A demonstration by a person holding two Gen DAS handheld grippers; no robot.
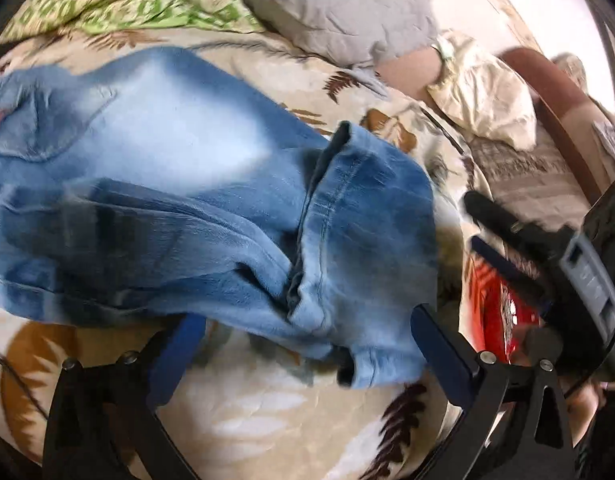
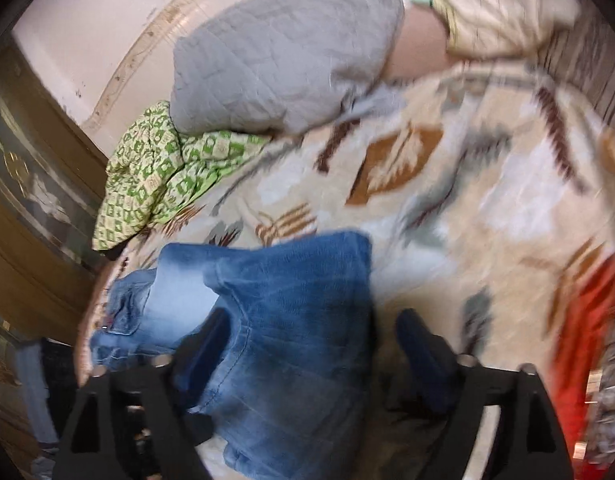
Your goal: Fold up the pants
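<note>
Soft, even indoor light is filling both views; motion blur is smearing the right wrist view heavily, and fisheye distortion is bending the black-vignetted edges.

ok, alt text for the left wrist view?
Faded blue jeans lie partly folded on a leaf-patterned blanket, with the open left gripper straddling their near edge. The right gripper sits at right; a grey pillow lies behind.

Faded blue jeans (image 1: 187, 184) lie on a beige, brown-leaf-patterned blanket (image 1: 267, 412), near green-checked cloth (image 2: 159, 176) and a grey quilted pillow (image 2: 275, 68).
</note>
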